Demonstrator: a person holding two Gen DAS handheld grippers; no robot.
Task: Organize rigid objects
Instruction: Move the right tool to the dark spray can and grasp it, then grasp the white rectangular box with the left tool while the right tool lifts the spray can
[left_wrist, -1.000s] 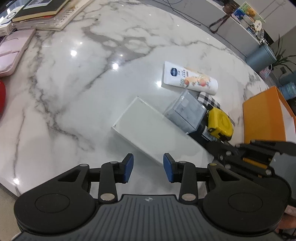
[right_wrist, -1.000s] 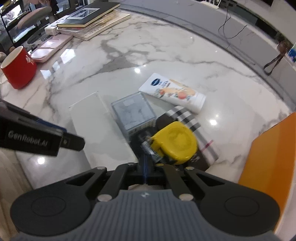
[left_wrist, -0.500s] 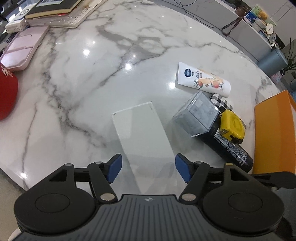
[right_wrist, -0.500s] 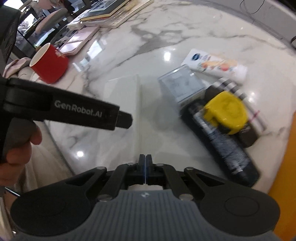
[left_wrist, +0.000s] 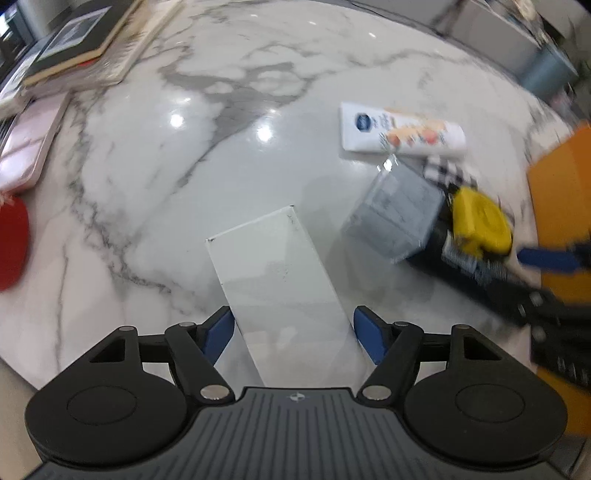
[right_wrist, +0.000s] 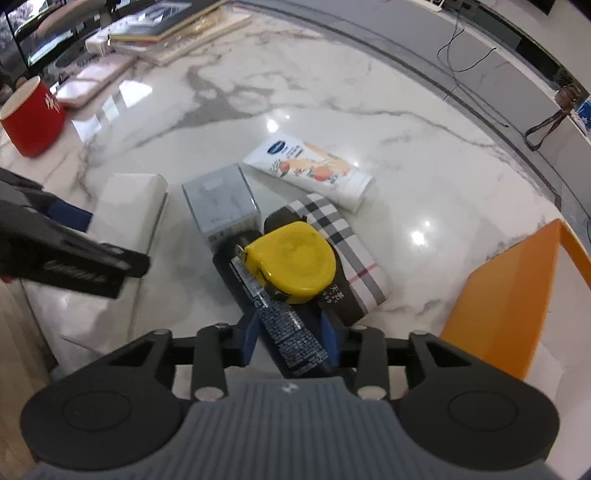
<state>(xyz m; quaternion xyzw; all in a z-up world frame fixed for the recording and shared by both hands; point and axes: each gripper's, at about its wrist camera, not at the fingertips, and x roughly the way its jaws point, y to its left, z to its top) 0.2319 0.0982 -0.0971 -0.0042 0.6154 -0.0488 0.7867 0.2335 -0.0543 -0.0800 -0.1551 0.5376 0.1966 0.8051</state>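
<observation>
Left gripper (left_wrist: 293, 334) jaws opening astride the white box (left_wrist: 275, 273) at the marble table's (left_wrist: 155, 173) near edge. Right gripper (right_wrist: 290, 338) jaws opening around the black bottle (right_wrist: 291, 339), contact unclear. Beyond: bare marble, then books (right_wrist: 173, 33) at the far edge.

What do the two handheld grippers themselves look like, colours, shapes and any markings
Both match. The left gripper and right gripper have black linkage arms with silver pivot pins, two round black discs at the base, and a ribbed dark grey housing bearing a small emblem. Their fingers carry blue pads. In the right wrist view, the left gripper's black body shows blurred white lettering. No cables or sleeves are visible.
</observation>
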